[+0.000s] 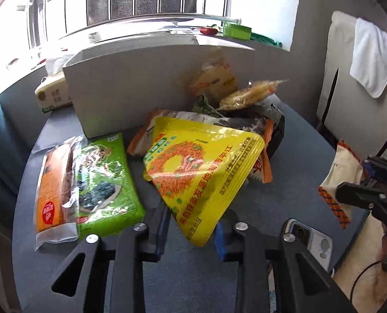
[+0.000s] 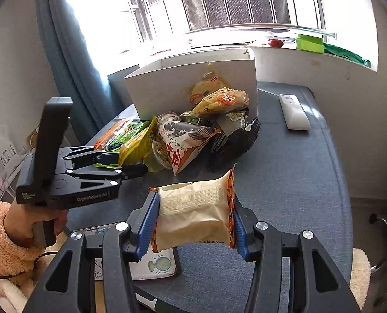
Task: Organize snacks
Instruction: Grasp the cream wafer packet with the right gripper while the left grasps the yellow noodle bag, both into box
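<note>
My left gripper (image 1: pixel 192 228) is shut on the corner of a yellow snack bag (image 1: pixel 201 167) and holds it tilted over the grey table (image 1: pixel 298 156); it also shows in the right wrist view (image 2: pixel 130 164) at the left. My right gripper (image 2: pixel 194 224) is shut on a cream snack packet with orange edges (image 2: pixel 193 214), held above the table; the packet shows at the right of the left wrist view (image 1: pixel 342 172). A green seaweed pack (image 1: pixel 107 185) and an orange pack (image 1: pixel 53 190) lie flat at the left. A pile of snacks (image 2: pixel 206 125) leans against a white box (image 2: pixel 167 88).
A phone (image 1: pixel 311 240) lies at the table's near edge. A white remote (image 2: pixel 294 112) lies at the right of the table. A tissue pack (image 1: pixel 52 91) stands behind the box. A windowsill with small items runs behind. A chair with a white towel (image 1: pixel 371 60) is at the right.
</note>
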The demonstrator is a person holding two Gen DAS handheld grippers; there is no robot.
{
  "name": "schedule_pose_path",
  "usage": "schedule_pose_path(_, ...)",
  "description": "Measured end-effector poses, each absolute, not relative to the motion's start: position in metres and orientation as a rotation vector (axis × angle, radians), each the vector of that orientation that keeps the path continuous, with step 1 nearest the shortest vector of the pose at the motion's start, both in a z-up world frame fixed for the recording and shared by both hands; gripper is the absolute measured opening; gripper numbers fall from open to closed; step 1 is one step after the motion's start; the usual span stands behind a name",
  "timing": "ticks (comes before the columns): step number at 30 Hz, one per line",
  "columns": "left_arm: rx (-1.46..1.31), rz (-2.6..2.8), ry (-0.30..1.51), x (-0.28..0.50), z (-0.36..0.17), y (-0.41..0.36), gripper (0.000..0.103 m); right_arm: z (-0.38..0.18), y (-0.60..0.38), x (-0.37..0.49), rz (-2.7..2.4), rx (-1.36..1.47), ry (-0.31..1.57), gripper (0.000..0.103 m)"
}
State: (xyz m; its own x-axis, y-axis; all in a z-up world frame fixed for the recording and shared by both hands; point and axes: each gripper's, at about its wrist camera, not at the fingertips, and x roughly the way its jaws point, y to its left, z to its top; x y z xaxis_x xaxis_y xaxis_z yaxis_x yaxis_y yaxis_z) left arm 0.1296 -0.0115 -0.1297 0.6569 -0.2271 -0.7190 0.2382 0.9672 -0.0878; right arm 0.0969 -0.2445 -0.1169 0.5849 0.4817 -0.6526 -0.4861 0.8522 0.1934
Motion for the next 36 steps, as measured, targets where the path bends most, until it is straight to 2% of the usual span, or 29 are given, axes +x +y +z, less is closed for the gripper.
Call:
schedule_pose_path(5, -0.124, -0.305, 0.716, 0.113, -0.1, 0.025, 0.015, -0.114, -0.24, 0.101, 0.591, 0.014, 0.758, 0.056)
schedule_pose_path(10, -0.073, -0.325, 0.761, 0.129, -0.101, 0.022, 0.016, -0.113, -0.231, 0.107, 0.603, 0.01, 0.765, 0.056)
schedule_pose_path(12, -0.048, -0.326, 0.764, 0.133, -0.106, 0.018, 0.019, -0.114, -0.229, 0.106, 0.605, -0.002, 0.766, 0.056)
schedule_pose_path(13, -0.036, -0.334, 0.763, 0.135, -0.108, 0.014, 0.024, -0.115, -0.228, 0.105, 0.605, -0.006, 0.768, 0.056)
schedule_pose_path(17, 0.047, -0.343, 0.756, 0.15, -0.111, 0.001, 0.056, -0.12, -0.231, 0.108, 0.598, 0.01, 0.791, 0.056)
schedule_pose_path(18, 0.064, -0.36, 0.764, 0.155, -0.113, -0.003, 0.058, -0.121, -0.232, 0.108, 0.594, 0.012, 0.795, 0.056)
schedule_pose_path(21, 0.1, -0.373, 0.795, 0.166, -0.121, -0.011, 0.056, -0.122, -0.234, 0.108, 0.586, 0.011, 0.797, 0.056)
schedule_pose_path(22, 0.099, -0.377, 0.807, 0.168, -0.123, -0.011, 0.043, -0.122, -0.235, 0.108, 0.583, 0.01, 0.797, 0.056)
schedule_pose_path(26, 0.078, -0.371, 0.805, 0.16, -0.119, -0.006, 0.039, -0.124, -0.239, 0.108, 0.578, 0.02, 0.798, 0.056)
schedule_pose_path(36, -0.01, -0.37, 0.61, 0.133, -0.051, 0.02, 0.037, -0.098, -0.228, 0.12, 0.62, 0.023, 0.743, 0.056)
